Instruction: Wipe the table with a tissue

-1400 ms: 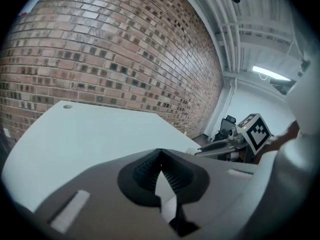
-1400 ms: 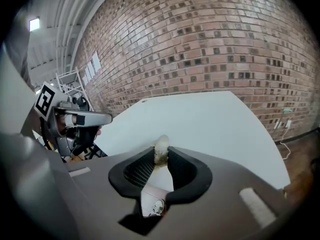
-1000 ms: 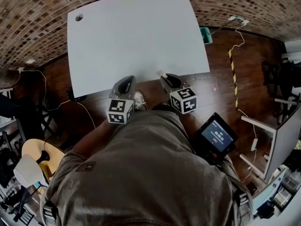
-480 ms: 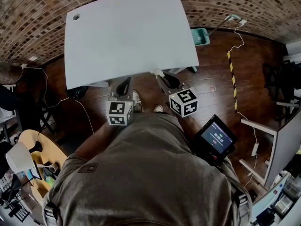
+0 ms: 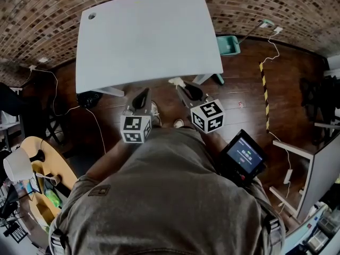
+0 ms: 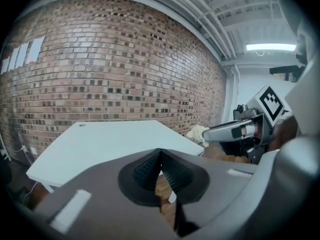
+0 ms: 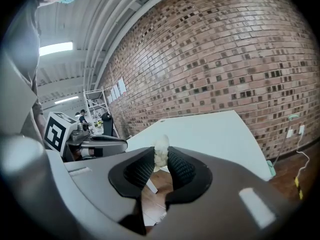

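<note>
The white table (image 5: pixel 143 36) stands in front of me against the brick wall; its top looks bare. My right gripper (image 5: pixel 179 85) hangs just off the table's near edge, shut on a crumpled white tissue (image 7: pixel 161 151) that pokes up between its fingertips; the tissue (image 5: pixel 176 81) shows as a small white wad in the head view too. My left gripper (image 5: pixel 141 95) is shut with nothing in it, also short of the near edge and over the floor. In the left gripper view the table (image 6: pixel 110 141) lies ahead, and the tissue (image 6: pixel 198 133) sticks out of the right gripper's tip.
A teal bin (image 5: pixel 228 44) sits on the wooden floor at the table's right. Cables (image 5: pixel 268 41) and a yellow-black taped strip (image 5: pixel 264 89) run along the floor. A round wooden table (image 5: pixel 40 187) with clutter is at lower left. A screen device (image 5: pixel 243 154) hangs at my right hip.
Both grippers have drawn back from the table's near edge towards me, and the table now lies farther off. The tissue stays held in the right gripper.
</note>
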`<state>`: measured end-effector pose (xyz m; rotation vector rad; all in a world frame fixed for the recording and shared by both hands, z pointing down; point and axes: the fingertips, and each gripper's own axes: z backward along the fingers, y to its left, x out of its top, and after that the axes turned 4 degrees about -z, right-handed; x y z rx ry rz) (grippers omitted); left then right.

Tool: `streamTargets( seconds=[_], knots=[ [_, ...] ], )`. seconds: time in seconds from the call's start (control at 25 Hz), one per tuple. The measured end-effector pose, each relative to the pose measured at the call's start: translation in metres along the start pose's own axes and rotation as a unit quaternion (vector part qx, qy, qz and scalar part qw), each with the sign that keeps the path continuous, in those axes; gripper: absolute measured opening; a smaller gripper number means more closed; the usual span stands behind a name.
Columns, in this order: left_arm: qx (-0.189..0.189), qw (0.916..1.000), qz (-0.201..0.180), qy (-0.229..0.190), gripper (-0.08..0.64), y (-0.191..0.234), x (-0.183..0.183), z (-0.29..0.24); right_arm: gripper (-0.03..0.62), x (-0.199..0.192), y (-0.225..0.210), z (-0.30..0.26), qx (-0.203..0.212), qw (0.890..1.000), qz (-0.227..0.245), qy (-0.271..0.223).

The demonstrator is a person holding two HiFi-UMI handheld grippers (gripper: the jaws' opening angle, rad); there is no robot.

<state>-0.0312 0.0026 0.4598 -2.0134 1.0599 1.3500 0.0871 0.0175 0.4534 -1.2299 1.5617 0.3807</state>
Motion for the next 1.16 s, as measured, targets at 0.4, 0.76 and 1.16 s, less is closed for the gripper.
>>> streamTargets(
  seconds=[0.4,0.76,1.16],
  knots=[
    [0.0,0.9999,0.011,0.003,0.002,-0.011,-0.006,-0.001,0.091,0.0,-0.002,0.009,0.004,1.0,0.012,-0.007],
    [-0.006,1.0,0.001,0.005,0.002,-0.016,-0.005,0.002,0.091,-0.006,-0.004,0.016,-0.001,1.0,0.009,-0.006],
    [-0.002,1.0,0.002,0.009,0.002,-0.014,-0.008,0.009,0.091,-0.012,0.003,0.015,0.004,1.0,0.009,-0.006]
  ],
)
